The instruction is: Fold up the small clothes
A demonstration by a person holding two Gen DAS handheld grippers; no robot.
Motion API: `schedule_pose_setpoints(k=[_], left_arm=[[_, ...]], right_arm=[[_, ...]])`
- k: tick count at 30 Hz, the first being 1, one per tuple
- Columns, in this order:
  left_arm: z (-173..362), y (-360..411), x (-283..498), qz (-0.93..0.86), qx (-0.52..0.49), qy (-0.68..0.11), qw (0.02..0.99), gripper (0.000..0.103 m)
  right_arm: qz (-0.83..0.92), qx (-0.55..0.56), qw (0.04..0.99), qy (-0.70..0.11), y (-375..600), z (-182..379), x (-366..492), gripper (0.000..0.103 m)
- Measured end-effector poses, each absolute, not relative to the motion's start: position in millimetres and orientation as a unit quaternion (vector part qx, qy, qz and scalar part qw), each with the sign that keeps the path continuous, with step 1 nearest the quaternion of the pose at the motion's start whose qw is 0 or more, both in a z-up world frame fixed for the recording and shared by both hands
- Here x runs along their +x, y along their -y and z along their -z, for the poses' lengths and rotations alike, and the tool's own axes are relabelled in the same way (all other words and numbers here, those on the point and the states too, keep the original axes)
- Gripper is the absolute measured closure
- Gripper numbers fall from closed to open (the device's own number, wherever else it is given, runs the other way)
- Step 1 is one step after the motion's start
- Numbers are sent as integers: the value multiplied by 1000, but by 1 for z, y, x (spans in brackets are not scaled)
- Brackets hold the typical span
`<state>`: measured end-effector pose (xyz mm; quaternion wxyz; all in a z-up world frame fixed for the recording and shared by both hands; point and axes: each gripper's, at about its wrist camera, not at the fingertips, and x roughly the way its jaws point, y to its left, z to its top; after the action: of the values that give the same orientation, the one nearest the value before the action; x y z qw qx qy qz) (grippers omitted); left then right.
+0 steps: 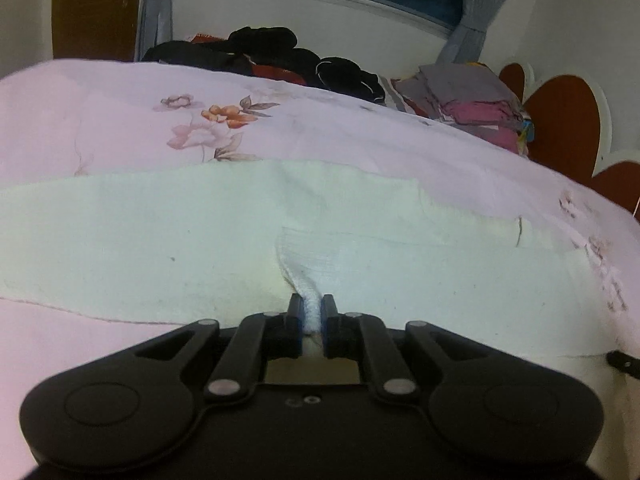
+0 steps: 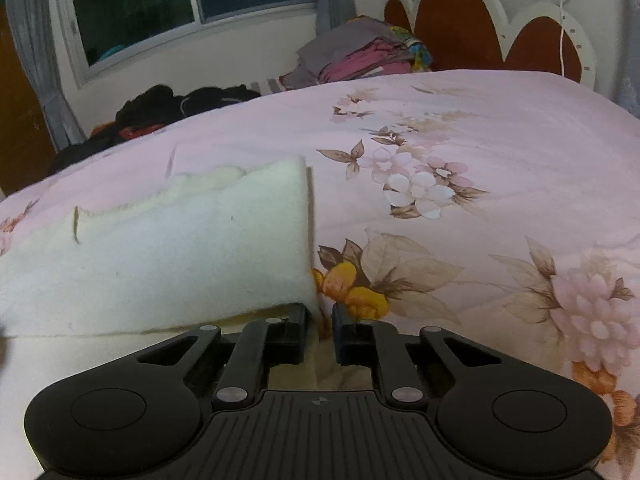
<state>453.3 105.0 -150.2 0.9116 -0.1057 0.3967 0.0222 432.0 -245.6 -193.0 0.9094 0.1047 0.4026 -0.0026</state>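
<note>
A cream-white cloth [image 1: 180,236] lies spread across a pink floral bedspread [image 1: 120,120]. My left gripper [image 1: 312,304] is shut on a pinched ridge of the cloth near its front edge. In the right wrist view the same cloth [image 2: 180,248] lies folded over at the left, its right edge running down to my right gripper [image 2: 319,312]. The right jaws stand a little apart with the cloth's corner between them; I cannot tell whether they grip it.
Dark clothes [image 1: 280,56] are piled at the bed's far side under a window. A stack of grey and pink clothes [image 1: 472,104] sits by the red and white headboard [image 2: 480,28]. Bare floral bedspread [image 2: 480,200] stretches to the right.
</note>
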Motion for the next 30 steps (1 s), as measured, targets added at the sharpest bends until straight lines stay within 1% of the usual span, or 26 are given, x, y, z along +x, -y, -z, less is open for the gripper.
schedule_pose_setpoints(k=[2,3,4,5,6,7,8,9,15,19,20,21,22,23,25,28,30], left_arm=[[143,-108,451,-33,-101,-389,915,75],[136,-109,448,-40,-97,-380,919,73],[129,-109,443,-44,-92,-368,924,70],[124,-108,439,-48,-88,-358,928,65],[120,-107,437,-48,-87,-349,932,62],[117,-105,435,-42,-86,-345,934,57],[114,-100,436,-34,-85,-345,934,55],[114,-96,439,-26,-83,-346,934,55],[134,-75,459,-15,-69,-366,928,55],[152,-75,469,-20,-58,-389,919,54],[154,-74,468,-21,-53,-388,920,53],[155,-73,469,-22,-48,-387,920,53],[156,-73,469,-21,-46,-389,920,51],[155,-73,469,-21,-46,-389,920,50],[155,-73,469,-21,-47,-390,919,48],[151,-71,468,-23,-44,-398,916,48],[142,-71,464,-23,-46,-400,915,41]], right_arm=[[-2,105,911,-399,250,183,423,90],[-5,108,913,-393,253,178,418,90],[-6,112,916,-385,255,172,414,89],[-8,113,920,-375,256,165,414,83],[-8,112,922,-370,257,162,416,78],[-9,112,924,-366,257,160,423,64],[-9,113,924,-366,257,161,432,53],[-9,117,923,-365,257,162,440,53],[-11,142,907,-397,253,190,503,53],[-13,154,903,-400,251,201,531,54],[-17,157,902,-401,250,202,535,71],[-21,160,902,-401,251,203,538,83],[-19,152,904,-399,249,201,539,88],[-14,132,909,-395,246,202,539,90],[6,93,919,-384,244,207,536,90],[20,88,918,-386,245,205,536,89],[18,86,921,-379,242,196,529,89]])
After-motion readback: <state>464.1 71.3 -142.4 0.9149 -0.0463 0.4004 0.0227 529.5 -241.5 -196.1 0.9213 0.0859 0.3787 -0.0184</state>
